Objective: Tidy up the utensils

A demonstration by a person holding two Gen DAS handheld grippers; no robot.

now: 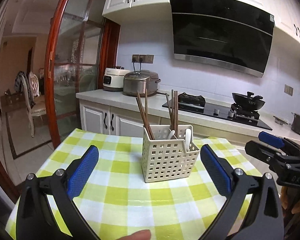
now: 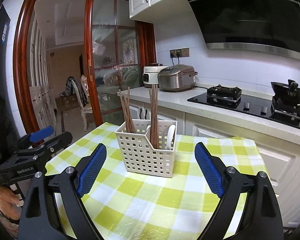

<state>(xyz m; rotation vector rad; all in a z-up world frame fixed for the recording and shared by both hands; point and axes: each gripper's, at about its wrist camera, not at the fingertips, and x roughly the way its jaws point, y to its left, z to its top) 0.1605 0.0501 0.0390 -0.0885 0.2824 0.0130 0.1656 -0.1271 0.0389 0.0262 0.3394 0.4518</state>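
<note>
My left gripper [image 1: 149,156] stands with its jaws spread wide and nothing between them; its two pads [image 1: 84,172] are blue, with a fine mesh texture, on black arms. My right gripper [image 2: 150,154] is likewise spread wide and empty, with two matching blue pads [image 2: 93,167].

One holder [image 1: 168,160] stands upright near the middle of the table [image 1: 118,196], ahead of both grippers and touching neither. It is a cream plastic box with square perforations and an inner partition that forms two compartments. The left compartment holds a bundle of brown wooden chopsticks [image 1: 143,114], leaning left; I cannot count them exactly. The right compartment holds a second bundle of chopsticks [image 1: 174,110], nearly upright, plus two white spoons [image 1: 188,138] with smooth rounded handles.

One cloth of yellow-green and white checks covers the table. Behind it, the counter [image 1: 110,97] carries two cookers: one white [image 1: 113,79], one brushed metal [image 1: 141,83]. To the right sits one black wok [image 1: 247,101].
</note>
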